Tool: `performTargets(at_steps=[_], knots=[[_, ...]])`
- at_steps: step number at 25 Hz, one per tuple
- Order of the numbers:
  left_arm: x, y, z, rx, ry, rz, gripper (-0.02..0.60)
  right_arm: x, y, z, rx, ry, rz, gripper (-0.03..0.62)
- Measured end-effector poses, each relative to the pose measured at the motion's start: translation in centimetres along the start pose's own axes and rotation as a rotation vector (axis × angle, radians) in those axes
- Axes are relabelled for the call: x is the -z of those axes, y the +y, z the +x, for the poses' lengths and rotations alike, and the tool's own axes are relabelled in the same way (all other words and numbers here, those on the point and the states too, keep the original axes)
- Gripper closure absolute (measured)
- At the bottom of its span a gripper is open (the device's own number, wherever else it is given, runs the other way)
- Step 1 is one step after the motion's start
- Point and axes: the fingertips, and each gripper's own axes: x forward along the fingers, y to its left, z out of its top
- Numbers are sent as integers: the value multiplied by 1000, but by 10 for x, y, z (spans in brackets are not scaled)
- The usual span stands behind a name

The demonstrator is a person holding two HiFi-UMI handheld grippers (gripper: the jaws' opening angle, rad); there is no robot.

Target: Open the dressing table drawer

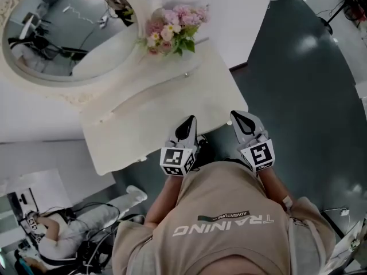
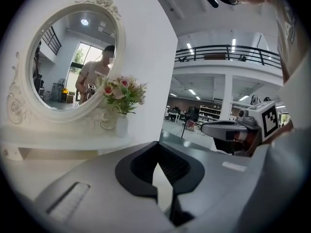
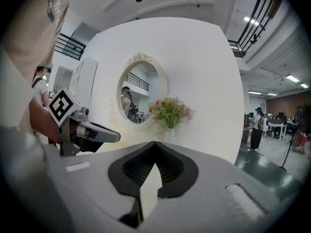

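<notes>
The white dressing table (image 1: 155, 125) stands in front of me, with an oval mirror (image 1: 63, 33) and a vase of pink flowers (image 1: 172, 30) on it. A small knob (image 1: 185, 74) shows on its raised back tier; no drawer front is visible from above. My left gripper (image 1: 186, 128) hovers at the table's near edge, shut and empty. My right gripper (image 1: 246, 122) is level with it, just off the table's right corner, also shut and empty. In the left gripper view the jaws (image 2: 156, 147) point at the table side below the flowers (image 2: 121, 93). The right gripper (image 3: 155, 145) faces the mirror (image 3: 141, 91).
Dark glossy floor (image 1: 304, 96) lies to the right of the table. A white wall (image 1: 241, 16) backs it. A person (image 1: 57, 234) sits among cables at the lower left. Another person (image 3: 256, 125) stands far off to the right.
</notes>
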Motion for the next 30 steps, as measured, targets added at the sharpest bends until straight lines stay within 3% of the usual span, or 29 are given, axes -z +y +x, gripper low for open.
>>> performTargets(at_steps=[6, 12, 17, 25, 30], knots=[[-20, 43, 24, 14, 20, 114, 563, -25, -8, 61, 8, -28, -20, 592], [-23, 69, 45, 74, 53, 116, 563, -26, -13, 103, 44, 2, -18, 592], [-12, 93, 59, 66, 99, 84, 563, -28, -13, 128, 47, 14, -25, 592], [-12, 114, 78, -23, 104, 30, 563, -35, -25, 136, 14, 26, -35, 592], [-9, 118, 83, -118, 117, 4, 563, -33, -36, 137, -55, 29, -30, 592]])
